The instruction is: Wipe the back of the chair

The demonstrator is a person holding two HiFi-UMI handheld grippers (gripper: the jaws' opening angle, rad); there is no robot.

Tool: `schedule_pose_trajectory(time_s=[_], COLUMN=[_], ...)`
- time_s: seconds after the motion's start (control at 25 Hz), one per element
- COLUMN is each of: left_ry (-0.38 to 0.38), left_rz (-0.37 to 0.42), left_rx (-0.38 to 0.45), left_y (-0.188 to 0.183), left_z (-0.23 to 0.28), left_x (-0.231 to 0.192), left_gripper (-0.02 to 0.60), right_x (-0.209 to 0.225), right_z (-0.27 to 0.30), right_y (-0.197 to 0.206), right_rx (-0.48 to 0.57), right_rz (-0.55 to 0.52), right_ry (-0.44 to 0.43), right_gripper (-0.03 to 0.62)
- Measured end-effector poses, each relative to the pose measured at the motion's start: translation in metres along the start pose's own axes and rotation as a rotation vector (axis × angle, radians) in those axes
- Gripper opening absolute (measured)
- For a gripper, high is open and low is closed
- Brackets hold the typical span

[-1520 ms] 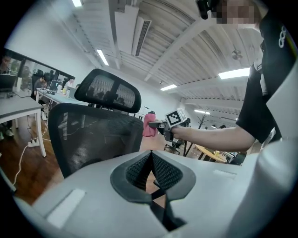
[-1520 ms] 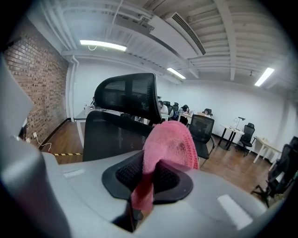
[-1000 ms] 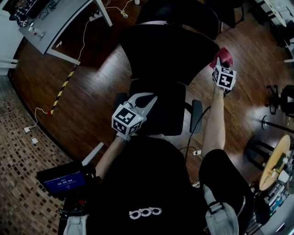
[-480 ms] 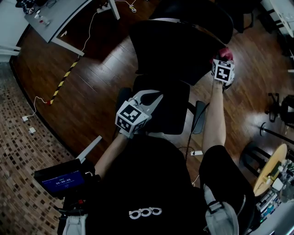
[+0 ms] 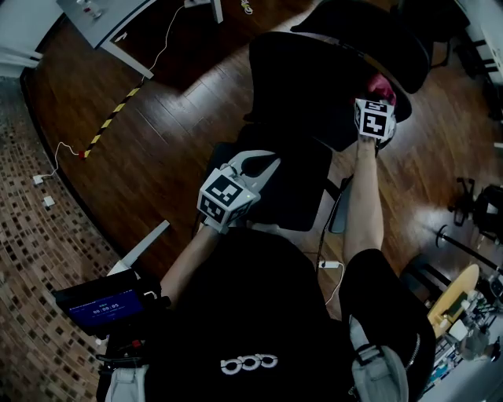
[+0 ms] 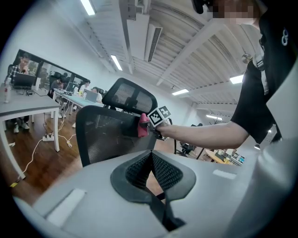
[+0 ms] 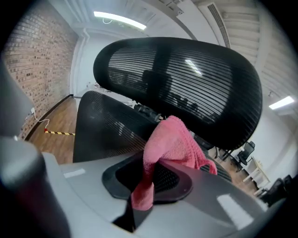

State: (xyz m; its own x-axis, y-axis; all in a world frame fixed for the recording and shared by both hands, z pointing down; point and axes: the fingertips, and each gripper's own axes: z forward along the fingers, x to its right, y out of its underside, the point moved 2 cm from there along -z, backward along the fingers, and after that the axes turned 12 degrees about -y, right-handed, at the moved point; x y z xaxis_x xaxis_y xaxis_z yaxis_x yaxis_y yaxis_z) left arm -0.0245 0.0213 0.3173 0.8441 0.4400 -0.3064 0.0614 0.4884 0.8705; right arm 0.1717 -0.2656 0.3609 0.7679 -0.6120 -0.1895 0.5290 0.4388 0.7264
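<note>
The black mesh office chair stands in front of me, its back (image 5: 310,86) and seat (image 5: 292,184) seen from above in the head view. My right gripper (image 5: 376,118) is shut on a pink cloth (image 5: 383,85) and presses it against the right upper edge of the chair back, just below the headrest (image 7: 186,79). In the right gripper view the cloth (image 7: 171,139) bulges out of the jaws against the mesh back (image 7: 104,125). My left gripper (image 5: 236,184) hangs over the seat, shut and empty. The left gripper view shows the chair back (image 6: 109,135) and the cloth (image 6: 143,126).
A grey desk (image 5: 118,16) stands at the top left, with cables (image 5: 59,153) and yellow-black tape (image 5: 110,118) on the wooden floor. Another chair's base (image 5: 479,208) and a round wooden table (image 5: 452,302) are at the right. A small screen (image 5: 102,305) sits by my left side.
My right gripper has carried the pink cloth farther along the chair back's right edge toward the headrest. The left gripper has stayed over the seat.
</note>
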Motion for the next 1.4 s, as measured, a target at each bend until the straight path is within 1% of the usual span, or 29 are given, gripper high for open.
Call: schedule_pose_trajectory(time_s=[0.28, 0.44, 0.52, 0.68, 0.96, 1.16, 1.4], left_ry=[-0.037, -0.068, -0.084, -0.096, -0.136, -0.156, -0.154], left_rz=[-0.044, -0.07, -0.081, -0.095, -0.129, -0.147, -0.139], left_rx=[0.023, 0.036, 0.042, 0.046, 0.053, 0.052, 0.05], left_y=[0.005, -0.001, 0.0, 0.011, 0.015, 0.028, 0.035], left_z=[-0.02, -0.025, -0.029, -0.046, -0.068, -0.088, -0.095], left_x=[-0.019, -0.042, -0.049, -0.06, -0.086, -0.106, -0.121], left_gripper=[-0.006, -0.006, -0.006, -0.006, -0.006, -0.006, -0.006], right_x=[-0.06, -0.086, -0.102, -0.143, -0.21, -0.262, -0.293], right_z=[0.027, 0.05, 0.057, 0.063, 0.088, 0.105, 0.12], right_y=[-0.044, -0.078, -0.089, -0.1, -0.13, -0.14, -0.152], right_rx=[0.024, 0.03, 0.04, 0.048, 0.054, 0.049, 0.069], right_rz=[-0.098, -0.147, -0.168, -0.196, -0.266, -0.314, -0.322], right_ry=[-0.093, -0.135, -0.159, -0.199, -0.285, -0.338, -0.36], right_gripper=[0.043, 0.043, 0.043, 0.043, 0.043, 0.043, 0.043])
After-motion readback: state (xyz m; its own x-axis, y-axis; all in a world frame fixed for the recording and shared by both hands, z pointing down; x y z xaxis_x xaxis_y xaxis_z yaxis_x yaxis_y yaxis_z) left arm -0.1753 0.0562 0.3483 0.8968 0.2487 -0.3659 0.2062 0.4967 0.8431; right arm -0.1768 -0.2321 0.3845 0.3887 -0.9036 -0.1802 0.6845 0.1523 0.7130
